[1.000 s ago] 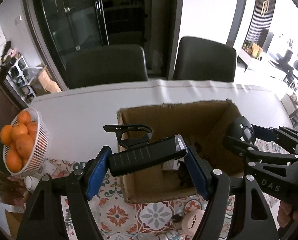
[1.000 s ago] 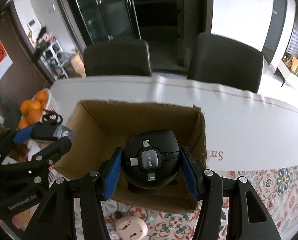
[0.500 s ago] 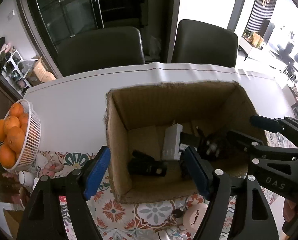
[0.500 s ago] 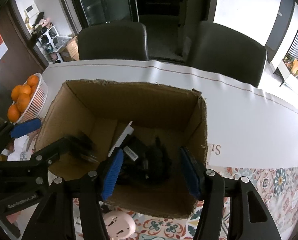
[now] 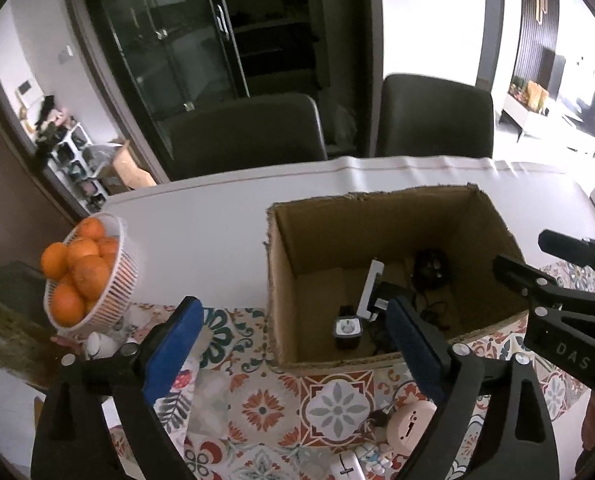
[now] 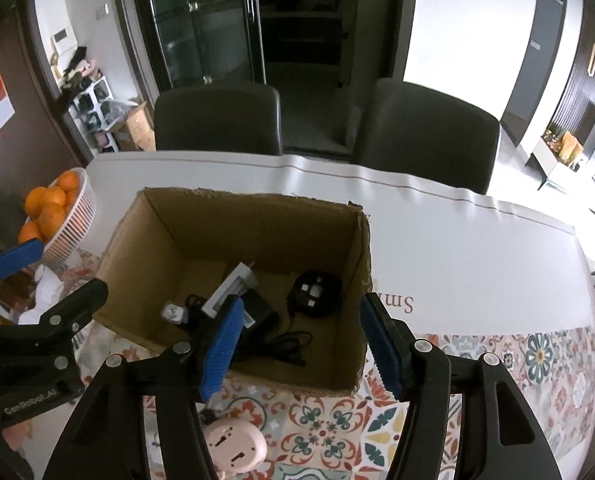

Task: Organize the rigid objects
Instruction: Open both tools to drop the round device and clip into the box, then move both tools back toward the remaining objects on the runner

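An open cardboard box (image 5: pixel 281 280) (image 6: pixel 361 264) stands on the table. Inside it lie a round black cable hub (image 6: pixel 316 293) (image 5: pixel 430 267), a white adapter (image 6: pixel 233 288) (image 5: pixel 371 288), a black flashlight (image 5: pixel 347 330), a black charger with cable (image 6: pixel 277 340) and a small grey-faced item (image 6: pixel 174 313). My left gripper (image 5: pixel 293 344) is open and empty, above the box's near left corner. My right gripper (image 6: pixel 299 340) is open and empty over the box's near wall. Each gripper shows in the other's view.
A white basket of oranges (image 5: pixel 93 276) (image 6: pixel 57 216) stands left of the box. A pink round device (image 6: pixel 235 446) (image 5: pixel 411 426) and small white items (image 5: pixel 349 466) lie on the patterned mat near me. Two dark chairs (image 6: pixel 217 116) stand behind the table.
Both grippers opened: the flashlight dropped from the left one and the round hub from the right one into the box. Both grippers then drew back and up.
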The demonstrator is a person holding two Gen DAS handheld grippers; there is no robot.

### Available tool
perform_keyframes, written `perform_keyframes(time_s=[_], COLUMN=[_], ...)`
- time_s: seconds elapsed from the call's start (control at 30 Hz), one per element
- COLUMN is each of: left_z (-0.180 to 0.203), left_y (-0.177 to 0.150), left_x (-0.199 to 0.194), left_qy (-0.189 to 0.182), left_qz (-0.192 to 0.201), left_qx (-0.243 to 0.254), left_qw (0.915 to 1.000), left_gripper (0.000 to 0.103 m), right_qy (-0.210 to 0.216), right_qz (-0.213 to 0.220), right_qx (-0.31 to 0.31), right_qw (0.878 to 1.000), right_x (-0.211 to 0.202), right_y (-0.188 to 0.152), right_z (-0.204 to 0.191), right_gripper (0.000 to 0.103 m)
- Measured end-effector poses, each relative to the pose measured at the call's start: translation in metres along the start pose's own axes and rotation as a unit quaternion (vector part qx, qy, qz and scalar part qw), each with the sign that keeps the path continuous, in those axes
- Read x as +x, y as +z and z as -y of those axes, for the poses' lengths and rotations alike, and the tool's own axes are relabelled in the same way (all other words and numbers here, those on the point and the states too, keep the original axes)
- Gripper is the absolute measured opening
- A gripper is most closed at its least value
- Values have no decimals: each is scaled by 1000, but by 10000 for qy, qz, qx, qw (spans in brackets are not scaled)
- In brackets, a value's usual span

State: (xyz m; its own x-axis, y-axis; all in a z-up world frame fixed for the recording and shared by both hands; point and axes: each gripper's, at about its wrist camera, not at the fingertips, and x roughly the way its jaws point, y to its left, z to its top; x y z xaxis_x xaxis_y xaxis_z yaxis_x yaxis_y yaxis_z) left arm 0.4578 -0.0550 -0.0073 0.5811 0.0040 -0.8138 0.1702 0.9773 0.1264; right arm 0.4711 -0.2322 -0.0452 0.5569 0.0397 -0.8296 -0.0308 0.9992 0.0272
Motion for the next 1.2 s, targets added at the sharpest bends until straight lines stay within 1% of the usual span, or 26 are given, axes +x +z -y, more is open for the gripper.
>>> perform_keyframes(time_s=[0.1, 0.2, 0.3, 0.47, 0.53, 0.63, 0.73, 0.93, 1.2], left_z=[-1, -2, -4, -9, -11, -12, -12, -10, -11], left_y=[-6, -12, -20, -36, -46, -58, -71, -94, -125], left_x=[-15, -30, -43, -60, -66, -72, -77, -87, -84], left_qy=[9, 21, 56, 218, 162, 173, 161, 315, 282], left_qz=[101, 225, 351, 490, 535, 556, 563, 626, 439], left_qx=[-24, -35, -74, -151, -196, -258, -272, -302, -458], left_qw=[9999, 9997, 9993, 9984, 9982, 9980, 9979, 9971, 9976], left_gripper=[95, 99, 102, 103, 103, 103, 103, 103, 103], right_qy=[73, 84, -13, -149, -162, -114, -54, -20, 93], right_qz=[149, 295, 511, 760, 831, 921, 938, 964, 814], right_qx=[83, 101, 63, -41, -59, -67, -93, -68, -86], right_qw=[9998, 9995, 9987, 9970, 9964, 9957, 9955, 9953, 9966], right_x=[-14, -26, -41, -59, -65, -73, -78, -84, -79], right_y=[-7, -14, -23, -35, -42, -53, -64, -87, -112], right_z=[0, -2, -7, -16, -19, -23, -26, -28, -30], right_gripper=[64, 66, 74, 76, 77, 77, 77, 77, 77])
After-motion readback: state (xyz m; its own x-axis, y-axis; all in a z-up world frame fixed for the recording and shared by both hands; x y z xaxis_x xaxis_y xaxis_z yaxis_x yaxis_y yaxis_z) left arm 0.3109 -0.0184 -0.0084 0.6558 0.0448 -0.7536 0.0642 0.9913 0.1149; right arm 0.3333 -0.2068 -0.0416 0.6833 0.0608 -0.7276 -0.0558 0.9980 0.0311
